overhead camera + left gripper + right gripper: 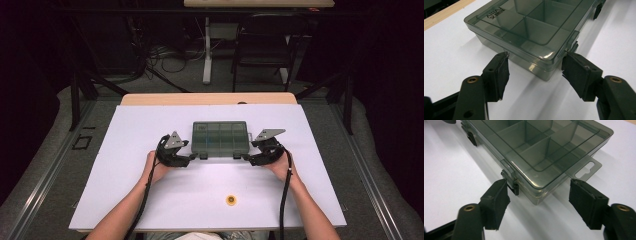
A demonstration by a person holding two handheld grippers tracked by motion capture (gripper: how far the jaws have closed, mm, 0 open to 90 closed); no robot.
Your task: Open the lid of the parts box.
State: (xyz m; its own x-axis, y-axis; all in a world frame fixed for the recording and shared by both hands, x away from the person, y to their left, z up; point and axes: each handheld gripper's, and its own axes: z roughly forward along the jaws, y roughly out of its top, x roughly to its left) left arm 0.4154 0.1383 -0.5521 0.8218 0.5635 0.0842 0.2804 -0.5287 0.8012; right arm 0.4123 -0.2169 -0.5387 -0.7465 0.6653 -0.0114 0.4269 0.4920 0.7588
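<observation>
A smoky translucent organiser box (pixel 220 138) with a shut lid and empty compartments lies at the middle of the white table. My left gripper (pixel 188 158) sits at its near left corner, open, with that corner of the box (pixel 541 67) between the jaws. At the near right corner my right gripper (pixel 248 159) is open too, its jaws straddling the box corner (pixel 541 192) beside a black latch (pixel 514 187). A hang tab (pixel 585 168) sticks out from the box's end.
A small yellow round object (pixel 230 200) rests on the white table top (pixel 150 200) near the front edge. Beyond the table's far wooden edge (pixel 210 98) stand a chair (pixel 262 47) and a desk leg with cables on the floor.
</observation>
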